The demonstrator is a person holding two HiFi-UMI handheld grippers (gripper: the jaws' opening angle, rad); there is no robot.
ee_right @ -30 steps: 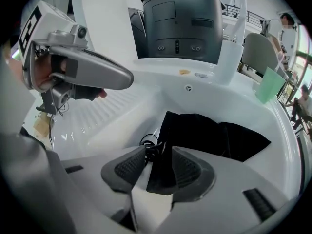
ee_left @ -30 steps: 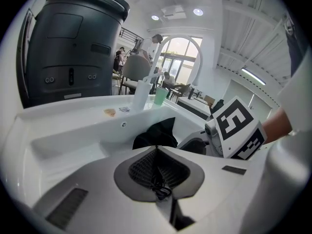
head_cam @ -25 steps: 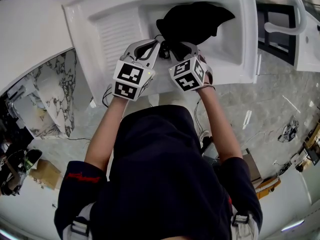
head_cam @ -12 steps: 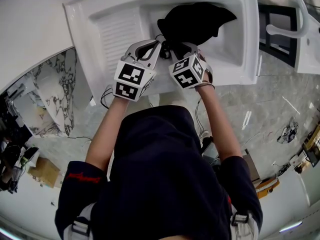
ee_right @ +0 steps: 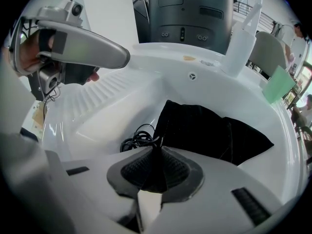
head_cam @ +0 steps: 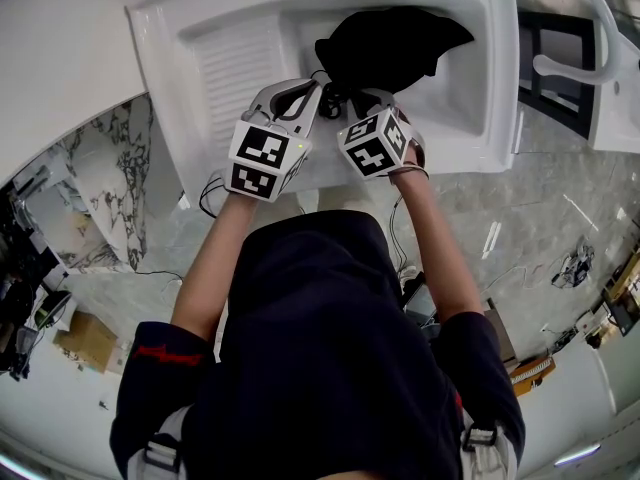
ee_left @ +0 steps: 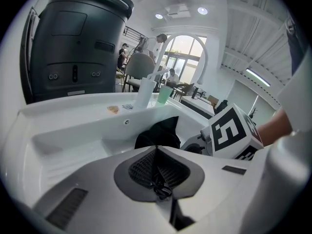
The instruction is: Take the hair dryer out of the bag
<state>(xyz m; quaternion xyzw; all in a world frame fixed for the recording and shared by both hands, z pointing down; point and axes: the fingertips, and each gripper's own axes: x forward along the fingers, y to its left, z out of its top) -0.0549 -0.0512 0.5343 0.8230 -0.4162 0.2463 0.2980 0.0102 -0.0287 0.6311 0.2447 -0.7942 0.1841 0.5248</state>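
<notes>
Looking down from my head, I see a white sink (head_cam: 170, 28) with a ribbed drainboard on its left and a black bag (head_cam: 390, 43) slumped in the basin. Both my tools reach to the bag's near edge. My left gripper (head_cam: 312, 93) and right gripper (head_cam: 352, 100) sit side by side, close together, with their marker cubes facing up. Compared with a second ago, both hands and the bag are in almost the same places.

Along my left gripper's jaws, the two dark pads are pressed together, with a thin black strand (ee_left: 161, 188) looped and pinched between them. Beyond the tips lies the dark bag in the white basin. The right gripper's marker cube is close by on the right.

Along my right gripper's jaws, which have just been closing, the pads now meet on a fold of the bag's black cloth at its near edge. The rest of the bag spreads away to the right across the basin floor. A small coil of black cord (ee_right: 139, 139) lies just left of the pinched fold, touching the bag. I cannot tell whether this cord is the strand my left tool holds. My left gripper shows at the upper left, above the drainboard.

The hair dryer itself shows in none of the views. Only the closed, lumpy bag in the basin does.
</notes>
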